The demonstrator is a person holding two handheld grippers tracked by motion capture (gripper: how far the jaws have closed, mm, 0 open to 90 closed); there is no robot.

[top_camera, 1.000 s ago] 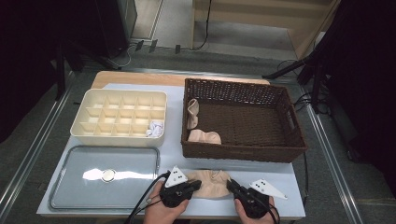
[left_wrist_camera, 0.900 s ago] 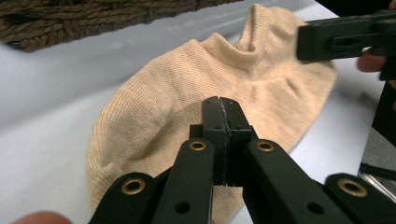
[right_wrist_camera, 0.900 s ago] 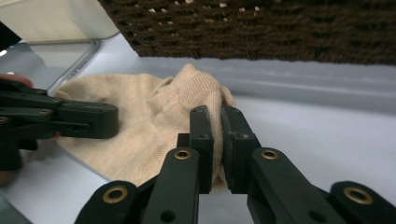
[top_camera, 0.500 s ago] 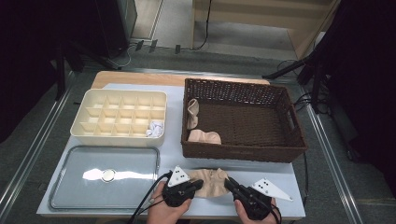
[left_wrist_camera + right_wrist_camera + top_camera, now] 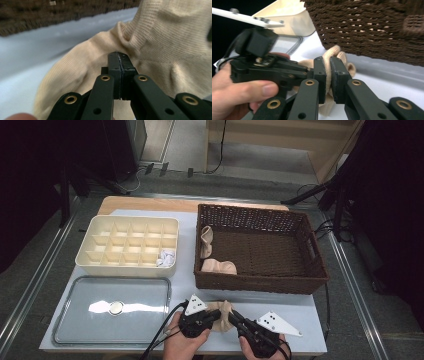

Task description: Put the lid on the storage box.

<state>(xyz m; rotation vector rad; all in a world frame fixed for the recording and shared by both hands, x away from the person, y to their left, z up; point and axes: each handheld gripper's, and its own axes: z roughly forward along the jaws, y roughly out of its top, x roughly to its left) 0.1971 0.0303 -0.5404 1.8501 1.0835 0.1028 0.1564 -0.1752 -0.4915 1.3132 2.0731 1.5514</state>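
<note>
While both hand-held grippers, left (image 5: 216,316) and right (image 5: 234,318), clamp the beige sock (image 5: 223,312) on the counter (image 5: 300,312) before the basket (image 5: 260,285), fold slowly, keeping tension even.

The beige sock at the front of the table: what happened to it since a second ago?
The right gripper moved left, toward the left gripper, bunching the beige sock into a smaller lump between them. Both stay clamped on it. The basket, divided tray and lid stayed put.

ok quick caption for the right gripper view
Right hand-held gripper pinching a beige sock beside the wicker basket.
</note>
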